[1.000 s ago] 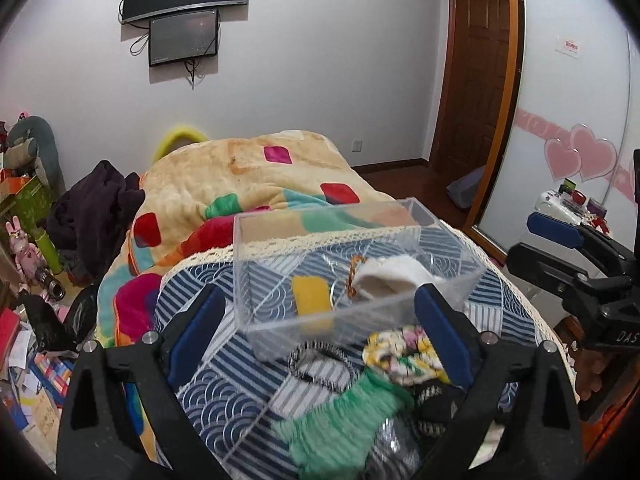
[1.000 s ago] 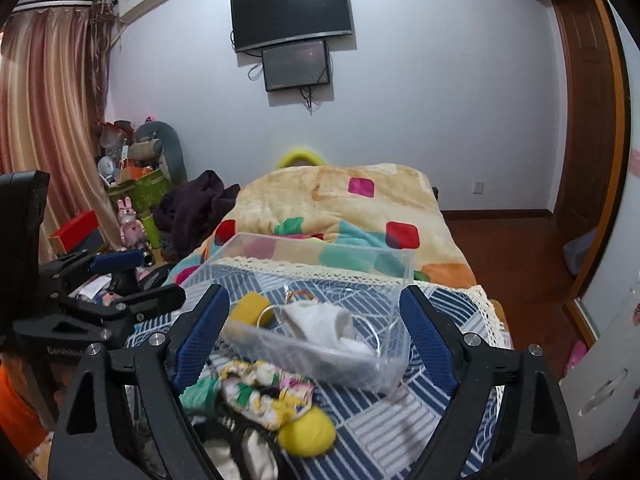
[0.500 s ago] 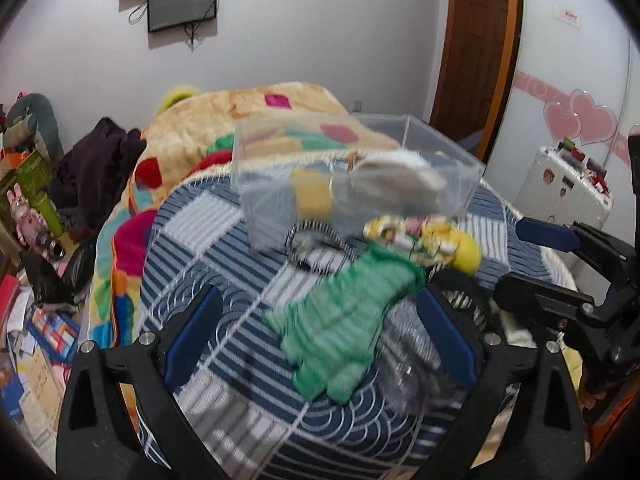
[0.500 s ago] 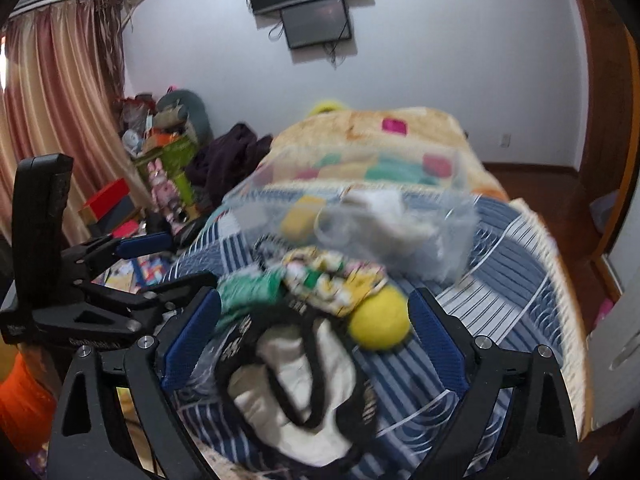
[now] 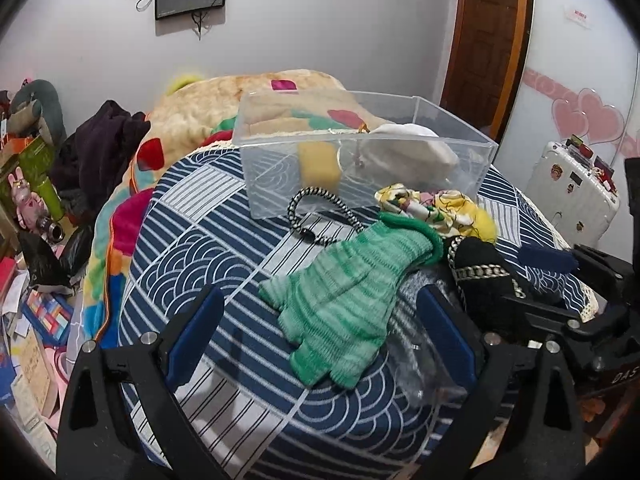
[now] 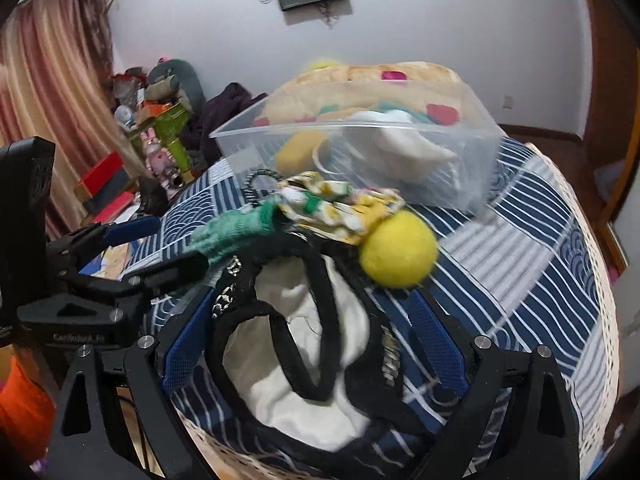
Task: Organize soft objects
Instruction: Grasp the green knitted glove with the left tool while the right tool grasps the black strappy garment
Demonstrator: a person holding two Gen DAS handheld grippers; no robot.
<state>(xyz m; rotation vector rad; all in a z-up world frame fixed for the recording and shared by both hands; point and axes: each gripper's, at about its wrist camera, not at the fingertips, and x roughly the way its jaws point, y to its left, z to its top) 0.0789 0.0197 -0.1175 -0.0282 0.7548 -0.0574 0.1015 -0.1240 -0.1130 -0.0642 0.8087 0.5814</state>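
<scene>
Straddling a green knitted glove, the left gripper gapes wide, grasping nothing. Right gripper, likewise wide apart, flanks a black-trimmed white cloth. Farther off sits a clear plastic box.

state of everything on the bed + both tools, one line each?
left tool: open, around green glove, not gripping
right tool: open, over black-and-white pouch
green glove: flat on bedspread
black-and-white pouch: mouth open
clear bin: open-topped, holds yellow and white items
yellow ball: outside the bin
</scene>
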